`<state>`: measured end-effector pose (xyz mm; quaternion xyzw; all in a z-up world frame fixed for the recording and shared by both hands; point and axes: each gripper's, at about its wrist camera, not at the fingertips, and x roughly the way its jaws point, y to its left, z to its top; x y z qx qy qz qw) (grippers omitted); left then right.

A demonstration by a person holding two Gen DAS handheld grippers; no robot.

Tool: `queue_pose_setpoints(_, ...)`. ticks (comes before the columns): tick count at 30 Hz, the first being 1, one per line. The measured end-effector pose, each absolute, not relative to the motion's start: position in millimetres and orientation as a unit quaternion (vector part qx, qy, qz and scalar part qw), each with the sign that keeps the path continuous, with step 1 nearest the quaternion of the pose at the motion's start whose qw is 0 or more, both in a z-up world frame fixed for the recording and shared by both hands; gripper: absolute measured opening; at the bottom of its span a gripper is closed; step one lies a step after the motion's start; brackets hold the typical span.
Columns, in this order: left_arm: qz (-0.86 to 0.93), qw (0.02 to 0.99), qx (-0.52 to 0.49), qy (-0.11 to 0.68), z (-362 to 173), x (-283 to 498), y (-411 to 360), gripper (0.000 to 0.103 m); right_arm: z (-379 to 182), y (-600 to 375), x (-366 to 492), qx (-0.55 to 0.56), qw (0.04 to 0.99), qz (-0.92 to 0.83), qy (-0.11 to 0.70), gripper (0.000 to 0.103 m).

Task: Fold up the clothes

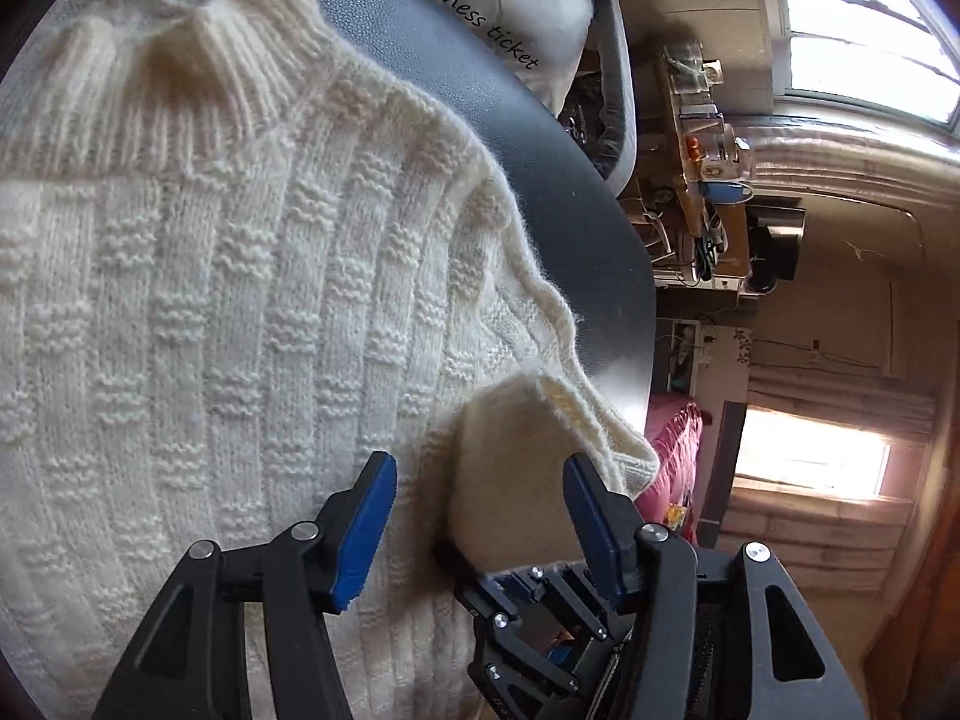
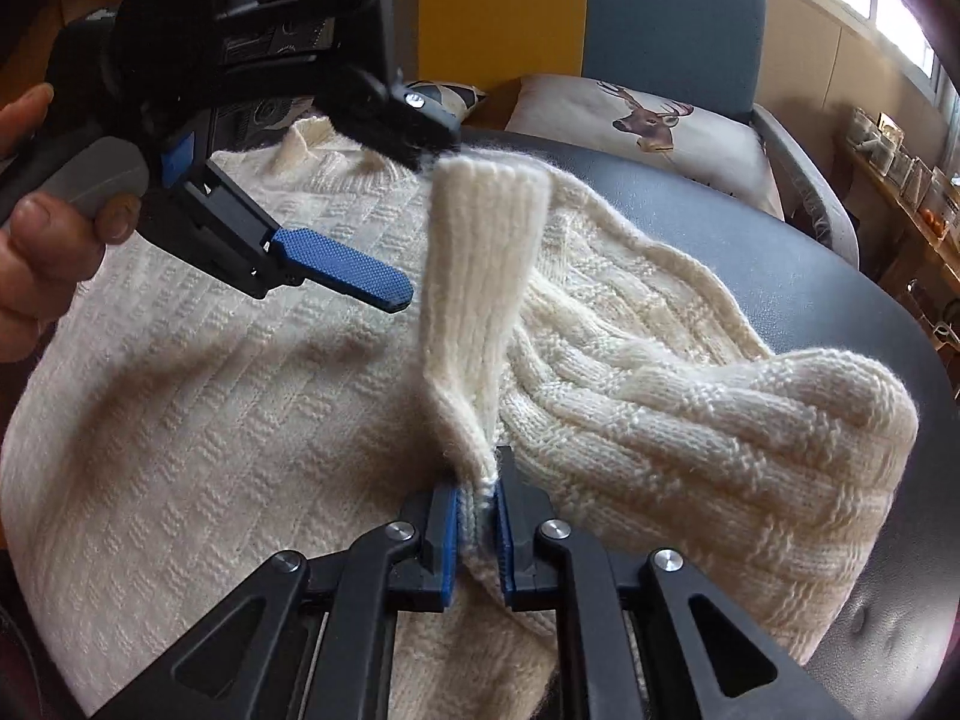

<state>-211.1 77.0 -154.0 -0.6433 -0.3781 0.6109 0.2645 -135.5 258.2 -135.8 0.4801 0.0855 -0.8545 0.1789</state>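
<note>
1. Right wrist view shows the cream chunky-knit wool sweater (image 2: 240,396) spread across the dark leather-look round table (image 2: 810,276), its body lying flat and one sleeve (image 2: 690,396) bunched up in a thick roll towards the table's edge.
2. It looks soft, limp and bulky to me: light enough to lift, but it will sag and stretch wherever it is not supported, and the fuzzy yarn should grip the pads well and not slip.
3. The ribbed cuff (image 2: 480,276) stands upright, and the right gripper (image 2: 477,525) has its jaws pressed together on the knit just below it.
4. I would judge the ribbed edges, cuff, collar (image 1: 198,60) and hem, the firmest places to take hold; the open pattern stitch pulls out of shape more easily.
5. The left gripper (image 1: 474,516), held by a person's hand (image 2: 36,240), hovers with jaws spread wide, the cuff's edge between them but not pinched.
6. Beyond the table sits a white deer-print cushion (image 2: 648,126) on a blue-backed armchair (image 2: 672,18).
</note>
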Motion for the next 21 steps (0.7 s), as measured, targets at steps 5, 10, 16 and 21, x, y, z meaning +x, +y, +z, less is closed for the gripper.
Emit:
queue_pose_setpoints(5, 0.611, 0.267, -0.634, -0.391, -151.2, -224.6, 75.8, 0.064, -136.6, 258.6, -134.2, 0.478, 0.177, -0.857, 0.08, 0.012)
queue_pose_setpoints(10, 0.633, 0.261, -0.643, -0.342, -158.0, -221.6, 91.7, 0.064, -136.6, 260.7, -133.9, 0.475, 0.173, -0.86, 0.068, 0.012)
queue_pose_setpoints(16, 0.684, 0.267, -0.626, -0.265, -148.7, -214.5, 119.2, 0.007, -134.4, 263.5, -132.1, 0.471, 0.166, -0.864, 0.058, 0.015)
queue_pose_setpoints(21, 0.728, 0.279, -0.569, -0.263, -98.4, -216.3, 113.7, 0.007, -103.2, 280.2, -113.4, 0.432, 0.15, -0.889, 0.014, 0.026)
